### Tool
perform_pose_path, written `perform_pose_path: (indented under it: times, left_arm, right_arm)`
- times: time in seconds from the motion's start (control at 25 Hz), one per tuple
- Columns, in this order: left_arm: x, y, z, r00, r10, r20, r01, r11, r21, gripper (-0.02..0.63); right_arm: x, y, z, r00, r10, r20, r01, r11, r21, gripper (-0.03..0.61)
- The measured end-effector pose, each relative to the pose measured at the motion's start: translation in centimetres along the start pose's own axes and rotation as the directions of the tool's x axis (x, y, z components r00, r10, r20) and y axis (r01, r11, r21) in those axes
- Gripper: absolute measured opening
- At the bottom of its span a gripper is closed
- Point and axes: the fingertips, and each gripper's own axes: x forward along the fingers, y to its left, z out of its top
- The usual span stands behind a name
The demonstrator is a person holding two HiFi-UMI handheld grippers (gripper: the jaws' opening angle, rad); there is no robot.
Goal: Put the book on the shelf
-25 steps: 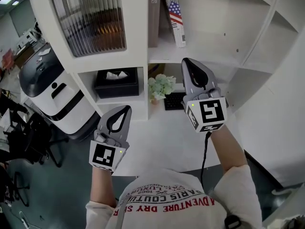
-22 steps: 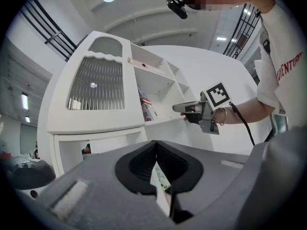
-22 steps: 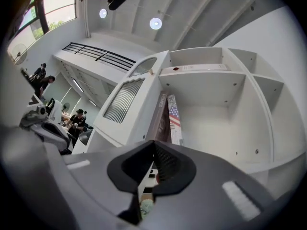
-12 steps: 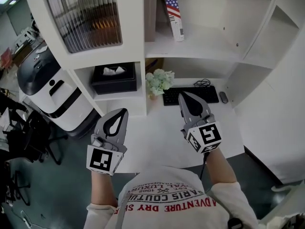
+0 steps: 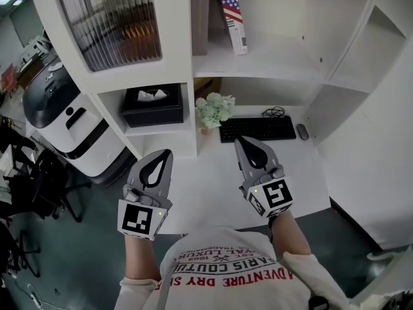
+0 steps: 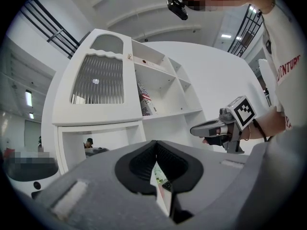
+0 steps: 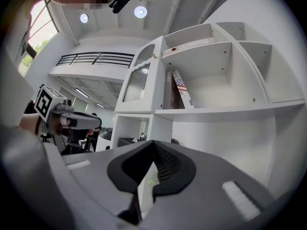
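Item 1. Left gripper (image 5: 167, 152): jaws pressing together with nothing between them, hanging over the left front part of the desk (image 5: 213, 186), tips pointing toward the shelving

Item 2. Right gripper (image 5: 239, 139): jaws closed and empty, hanging over the middle of the desk, level with the left gripper and well apart from it

Item 3. Desk: white top, lying bare beneath and between both grippers; its front edge is running just behind them, next to the person's chest

Item 4. Keyboard (image 5: 257, 128): black, lying just ahead of the right gripper's tips; a mouse (image 5: 301, 132) is sitting to its right and a coiled cable (image 5: 273, 112) behind it

Item 5. Flower pot (image 5: 214, 110): pale blooms, standing ahead of the gap between the grippers, against the white upright

Item 6. Tissue box (image 5: 153, 105): black, sitting in a low cubby ahead of the left gripper

Item 7. Book (image 5: 233, 15): flag-patterned cover, already on the shelf (image 5: 271, 60) high ahead of the right gripper, leaning leftward toward a tall grey volume (image 5: 200, 18)

Item 8. Shelf: board lying open to the right of the book, up to a slanted divider

Item 9. Cabinet door (image 5: 110, 21): ribbed glass, facing out above and ahead of the left gripper

Item 10. White machine (image 5: 64, 121): dark-topped, standing on the grey floor far left of the left gripper, with dark chairs (image 5: 32, 179) beyond
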Motion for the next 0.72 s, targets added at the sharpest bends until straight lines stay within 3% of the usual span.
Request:
perform_pose_path:
  times: [0.28, 0.72]
  left_arm:
    - [0.1, 0.2, -0.4, 1.000, 0.003, -0.008, -0.003, 1.000, -0.018, 0.005]
    - [0.9, 0.2, -1.2, 1.000, -0.007, -0.030, 0.006, 0.999, -0.032, 0.005]
  right_arm:
    - [-0.1, 0.5, 0.1, 0.999, 0.032, 0.021, -0.032, 0.999, 0.014, 0.000]
    - [0.5, -0.4, -1.2, 1.000, -0.017, -0.024, 0.017, 1.000, -0.005, 0.000]
